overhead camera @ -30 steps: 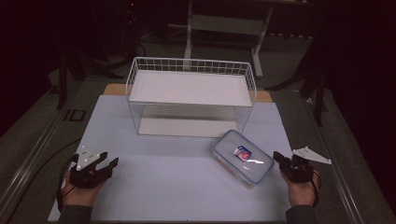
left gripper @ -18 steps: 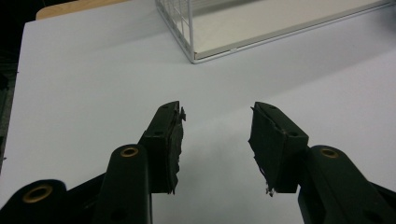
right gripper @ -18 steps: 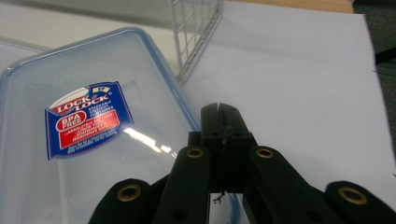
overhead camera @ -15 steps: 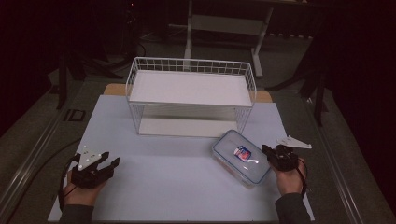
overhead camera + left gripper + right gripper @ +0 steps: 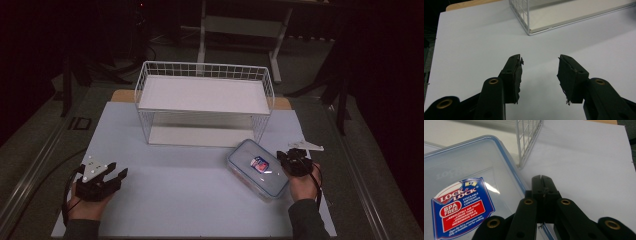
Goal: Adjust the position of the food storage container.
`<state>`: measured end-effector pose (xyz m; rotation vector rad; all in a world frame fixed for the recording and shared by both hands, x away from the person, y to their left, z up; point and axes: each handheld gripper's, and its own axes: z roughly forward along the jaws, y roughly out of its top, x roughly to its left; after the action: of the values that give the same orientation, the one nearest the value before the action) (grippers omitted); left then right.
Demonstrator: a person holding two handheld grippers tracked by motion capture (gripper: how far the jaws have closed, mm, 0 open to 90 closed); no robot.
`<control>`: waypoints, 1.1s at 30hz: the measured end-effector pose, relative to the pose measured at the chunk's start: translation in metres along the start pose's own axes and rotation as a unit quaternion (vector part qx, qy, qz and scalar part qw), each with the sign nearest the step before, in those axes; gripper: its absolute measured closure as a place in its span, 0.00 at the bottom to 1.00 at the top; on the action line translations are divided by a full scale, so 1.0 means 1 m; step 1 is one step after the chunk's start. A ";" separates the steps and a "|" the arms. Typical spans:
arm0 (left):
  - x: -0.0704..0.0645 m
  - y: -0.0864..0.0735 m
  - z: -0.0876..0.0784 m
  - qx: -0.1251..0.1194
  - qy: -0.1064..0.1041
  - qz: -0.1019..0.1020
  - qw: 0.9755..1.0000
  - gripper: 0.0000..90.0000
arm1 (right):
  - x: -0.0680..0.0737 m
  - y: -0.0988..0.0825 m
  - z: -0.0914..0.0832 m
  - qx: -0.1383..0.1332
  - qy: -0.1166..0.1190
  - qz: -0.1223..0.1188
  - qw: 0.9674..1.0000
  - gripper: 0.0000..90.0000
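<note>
Right gripper [image 5: 295, 159], jaws pressed together on nothing, sits at the right edge of the clear lidded box [image 5: 256, 169] at lower right of the high view, probably lining up a push or grasp, while left gripper [image 5: 107, 176] waits wide open at lower left.

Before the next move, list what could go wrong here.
1. The right tool is shut at the container's edge, gripping nothing; pushing on could likely slide the container.
2. The rack stands close behind the container; a shove may knock it into the wire.
3. The left tool is open and far off, so it can't steady anything.
</note>
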<state>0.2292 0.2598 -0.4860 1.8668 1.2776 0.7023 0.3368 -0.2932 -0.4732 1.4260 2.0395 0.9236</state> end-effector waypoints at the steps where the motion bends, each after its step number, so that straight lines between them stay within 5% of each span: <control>1: 0.000 0.000 0.000 0.000 0.000 0.000 1.000 0.59 | 0.000 0.001 0.001 0.002 -0.001 0.000 1.000 1.00; 9: 0.001 0.000 -0.001 -0.002 0.001 -0.003 1.000 0.59 | 0.004 0.003 0.011 0.022 0.000 -0.005 1.000 1.00; 23: 0.000 0.000 -0.001 -0.004 0.001 0.000 1.000 0.60 | 0.047 0.006 0.026 0.002 0.066 -0.055 0.996 1.00; 28: 0.000 0.001 -0.002 -0.006 0.001 0.002 1.000 0.60 | 0.074 0.013 0.035 -0.008 0.097 -0.091 0.991 1.00; 33: 0.000 0.001 -0.002 -0.008 0.000 0.003 1.000 0.60 | 0.102 0.019 0.041 -0.022 0.157 -0.114 0.981 1.00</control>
<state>0.2279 0.2604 -0.4841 1.8589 1.2634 0.7131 0.3430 -0.1823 -0.4864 1.0466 2.3343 1.1429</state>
